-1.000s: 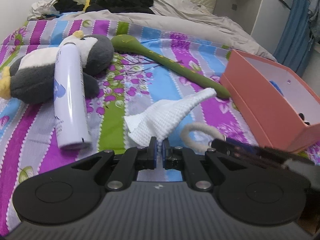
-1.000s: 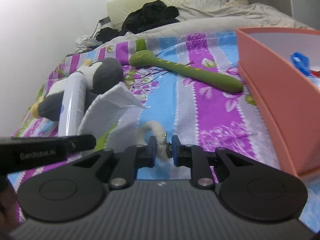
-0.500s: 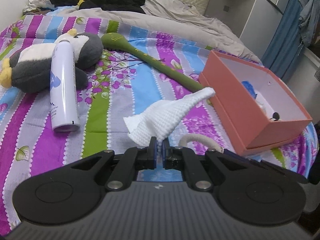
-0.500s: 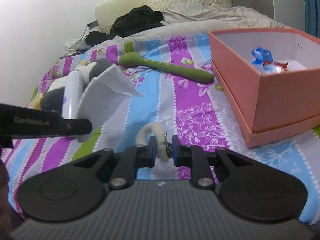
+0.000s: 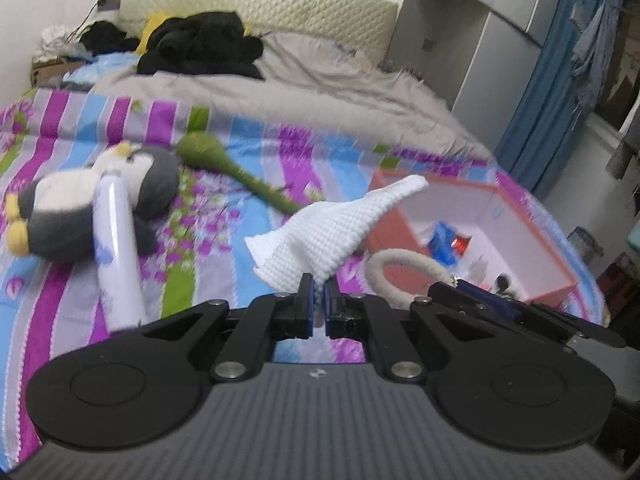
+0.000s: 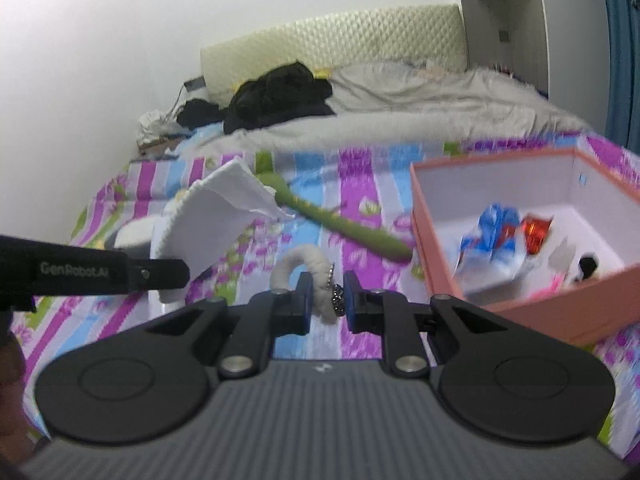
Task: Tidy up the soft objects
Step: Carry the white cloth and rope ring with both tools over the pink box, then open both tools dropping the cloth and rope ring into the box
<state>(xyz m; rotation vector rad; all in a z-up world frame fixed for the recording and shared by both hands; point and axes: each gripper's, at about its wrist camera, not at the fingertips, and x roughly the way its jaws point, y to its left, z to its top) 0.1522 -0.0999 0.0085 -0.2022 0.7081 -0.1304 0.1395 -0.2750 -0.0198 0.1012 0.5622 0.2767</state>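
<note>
White waffle cloth (image 5: pixel 340 232) is pinched tight in my left gripper (image 5: pixel 317 300), and the cream fuzzy ring (image 6: pixel 316 280) is clamped in my right gripper (image 6: pixel 325 298). Over the last second I've lifted both clear of the striped bedspread (image 5: pixel 200 264), so the pink box (image 6: pixel 500 308) now sits lower in both views, interior showing. Looks like both picks worked; next is probably carrying them over the box.

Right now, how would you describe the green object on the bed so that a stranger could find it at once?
Start at the striped bedspread. Between the plush penguin and the pink box lies the green toy, long and thin with a rounded head. It is the only green, stick-shaped thing there.
</note>
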